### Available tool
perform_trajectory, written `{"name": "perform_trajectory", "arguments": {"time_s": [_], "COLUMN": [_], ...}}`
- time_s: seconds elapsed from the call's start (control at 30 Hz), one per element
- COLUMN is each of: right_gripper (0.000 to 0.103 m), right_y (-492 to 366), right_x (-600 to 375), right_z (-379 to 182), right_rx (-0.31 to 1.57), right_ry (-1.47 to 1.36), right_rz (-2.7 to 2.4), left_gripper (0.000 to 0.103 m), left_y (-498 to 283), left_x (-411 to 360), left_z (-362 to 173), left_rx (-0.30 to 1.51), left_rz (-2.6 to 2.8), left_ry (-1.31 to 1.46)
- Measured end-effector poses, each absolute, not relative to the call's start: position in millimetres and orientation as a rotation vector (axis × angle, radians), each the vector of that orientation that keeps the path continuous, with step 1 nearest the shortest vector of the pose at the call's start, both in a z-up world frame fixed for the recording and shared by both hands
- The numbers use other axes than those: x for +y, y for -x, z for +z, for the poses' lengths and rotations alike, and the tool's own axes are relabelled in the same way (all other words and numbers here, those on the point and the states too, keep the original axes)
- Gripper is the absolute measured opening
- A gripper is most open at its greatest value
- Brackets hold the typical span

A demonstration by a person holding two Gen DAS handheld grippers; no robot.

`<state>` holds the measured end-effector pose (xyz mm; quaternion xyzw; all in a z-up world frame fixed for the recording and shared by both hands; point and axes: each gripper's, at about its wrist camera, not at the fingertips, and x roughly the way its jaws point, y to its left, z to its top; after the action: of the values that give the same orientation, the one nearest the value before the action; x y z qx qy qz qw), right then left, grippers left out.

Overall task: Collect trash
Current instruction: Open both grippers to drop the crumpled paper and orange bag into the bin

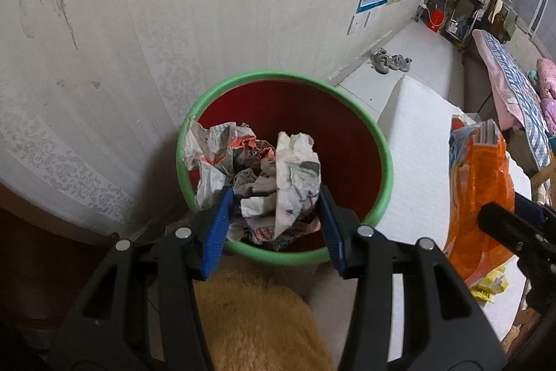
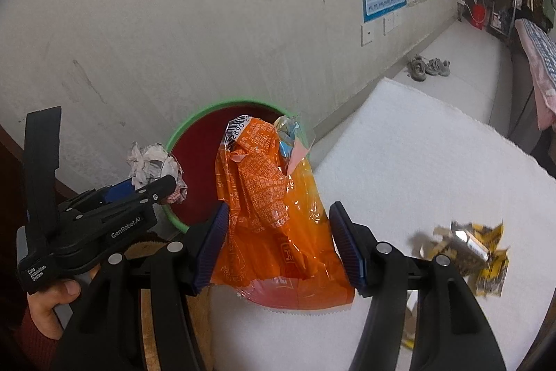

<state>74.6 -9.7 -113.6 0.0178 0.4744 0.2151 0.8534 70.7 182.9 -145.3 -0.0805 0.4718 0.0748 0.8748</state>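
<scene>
A round bin [image 1: 368, 141] with a green rim and red inside stands against the wall; it also shows in the right wrist view [image 2: 194, 159]. My left gripper [image 1: 276, 197] is shut on a crumpled newspaper ball [image 1: 288, 176] and holds it over the bin's mouth. The ball also shows in the right wrist view [image 2: 153, 164]. My right gripper [image 2: 278, 214] is shut on an orange plastic snack bag [image 2: 271, 214], held upright just right of the bin. The bag also shows in the left wrist view [image 1: 479, 190].
A white mat [image 2: 434, 162] covers the floor to the right of the bin. A crumpled yellow wrapper [image 2: 469, 252] lies on it. A pair of shoes [image 2: 429, 66] sits by the wall. A tan furry cushion [image 1: 257, 319] lies below the left gripper.
</scene>
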Motion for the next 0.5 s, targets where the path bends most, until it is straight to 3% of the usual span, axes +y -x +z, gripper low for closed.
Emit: {"name": "perform_trajectory", "arguments": {"time_s": [0.5], "right_gripper": [0.059], "right_y": [-110], "right_x": [24], "right_z": [-119], "right_rx": [0.992], "right_ry": [0.005], "right_rz": [0.493], "left_gripper": [0.047], "left_y": [-99], "left_x": [205], "left_z": [-152], "left_rx": [0.988], "left_rz": [0.184], "left_ry": [0.219]}}
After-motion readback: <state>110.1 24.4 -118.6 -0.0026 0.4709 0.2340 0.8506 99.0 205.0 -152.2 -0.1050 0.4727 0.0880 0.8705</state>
